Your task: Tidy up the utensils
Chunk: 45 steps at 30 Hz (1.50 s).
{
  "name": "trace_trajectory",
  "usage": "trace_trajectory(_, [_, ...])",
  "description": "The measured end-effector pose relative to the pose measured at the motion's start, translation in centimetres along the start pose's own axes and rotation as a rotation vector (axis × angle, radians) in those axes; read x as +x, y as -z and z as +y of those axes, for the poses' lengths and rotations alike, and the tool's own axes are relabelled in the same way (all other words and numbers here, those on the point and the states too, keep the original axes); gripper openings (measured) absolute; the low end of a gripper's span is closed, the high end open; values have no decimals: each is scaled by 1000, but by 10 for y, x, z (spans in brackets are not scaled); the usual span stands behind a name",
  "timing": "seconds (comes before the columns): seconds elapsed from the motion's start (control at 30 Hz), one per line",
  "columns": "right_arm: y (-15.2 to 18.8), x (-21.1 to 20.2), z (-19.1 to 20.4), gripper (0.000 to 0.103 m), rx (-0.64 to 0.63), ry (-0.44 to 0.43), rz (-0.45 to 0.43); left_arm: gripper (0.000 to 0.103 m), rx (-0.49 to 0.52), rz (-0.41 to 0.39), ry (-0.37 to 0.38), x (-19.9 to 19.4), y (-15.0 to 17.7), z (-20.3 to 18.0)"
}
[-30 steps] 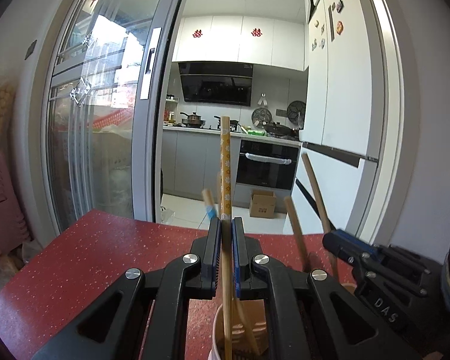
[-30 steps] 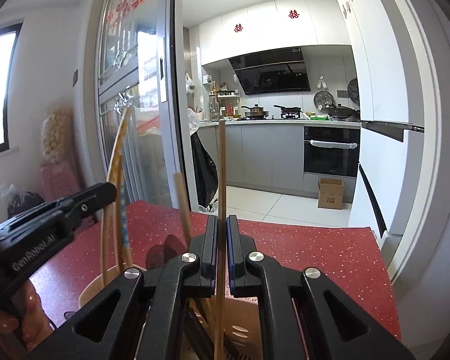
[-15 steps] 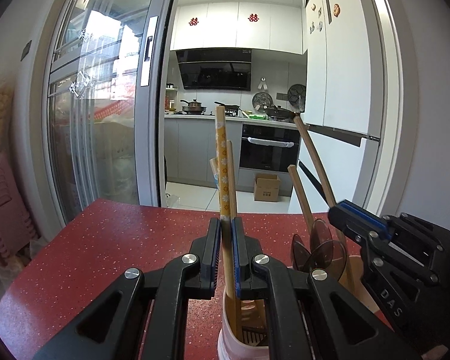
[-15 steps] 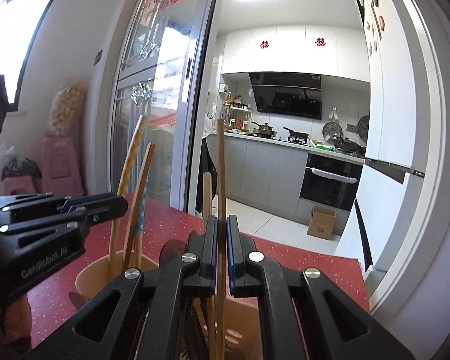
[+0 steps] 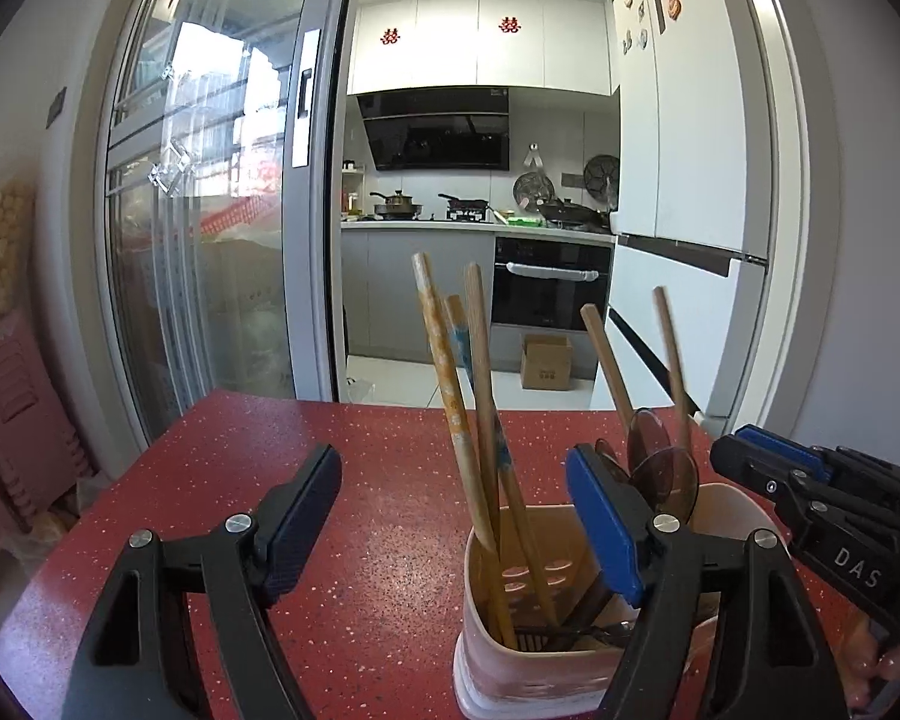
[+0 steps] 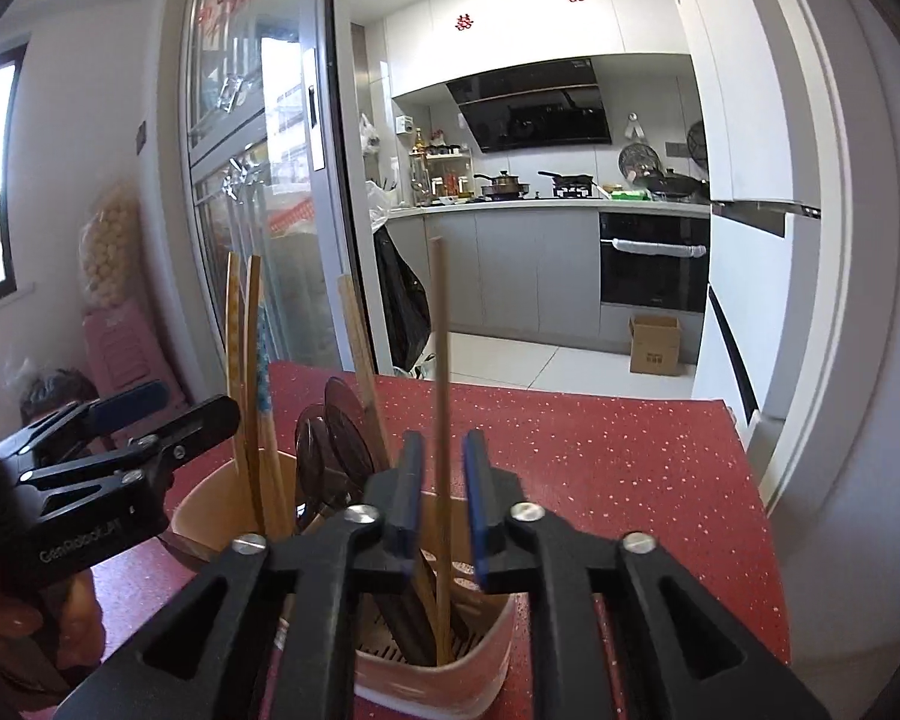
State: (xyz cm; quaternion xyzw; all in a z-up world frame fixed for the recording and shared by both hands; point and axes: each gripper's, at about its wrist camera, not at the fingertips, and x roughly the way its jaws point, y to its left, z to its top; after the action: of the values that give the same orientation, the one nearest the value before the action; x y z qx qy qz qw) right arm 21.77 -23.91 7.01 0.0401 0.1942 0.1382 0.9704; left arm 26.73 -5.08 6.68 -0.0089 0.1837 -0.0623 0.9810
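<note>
Left tongs point(image 5: 450, 510) just sprung wide, released, chopsticks point(image 5: 450, 384) leaning in holder point(image 5: 528, 660) on red counter point(image 5: 330, 480), right tongs point(image 6: 441, 468) just parting, one chopstick point(image 6: 440, 360) standing loose between them, in holder.

A home kitchen — range hood point(image 5: 435, 129), oven point(image 5: 549, 288), fridge point(image 5: 684, 180).

Red speckled glossy stone-like counter point(image 5: 342, 480), smooth matt pink-and-cream plastic holder point(image 5: 510, 678), matt wooden chopsticks point(image 5: 480, 396), translucent brown glossy plastic spoons point(image 5: 666, 468), matt black plastic gripper arms with blue rubbery pads point(image 5: 600, 516), bright metal screws point(image 5: 238, 522)
</note>
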Motion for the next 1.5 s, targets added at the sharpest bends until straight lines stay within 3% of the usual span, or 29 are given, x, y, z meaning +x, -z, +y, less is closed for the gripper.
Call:
trace_trajectory(0.03, [-1,-3,-2,31,10,4,-4,100,2,12,-1,0,-1,0])
trace_trajectory(0.43, [-3,-34,-6,47,108,23,27,101,-21,50,-15,-23,4,12])
trace_trajectory(0.8, [7,-58,9,52,123,46,58,103,-25,62,-24,-53,14,18])
trace_trajectory(1.1, [27,-77,21,66,131,91,112,103,-22,117,-25,-72,30,21])
trace_trajectory(1.2, [37,-83,26,79,125,120,136,103,-31,153,-25,-76,39,23])
trace_trajectory(1.5, [69,-94,30,83,152,183,216,103,-19,232,-42,-94,69,25])
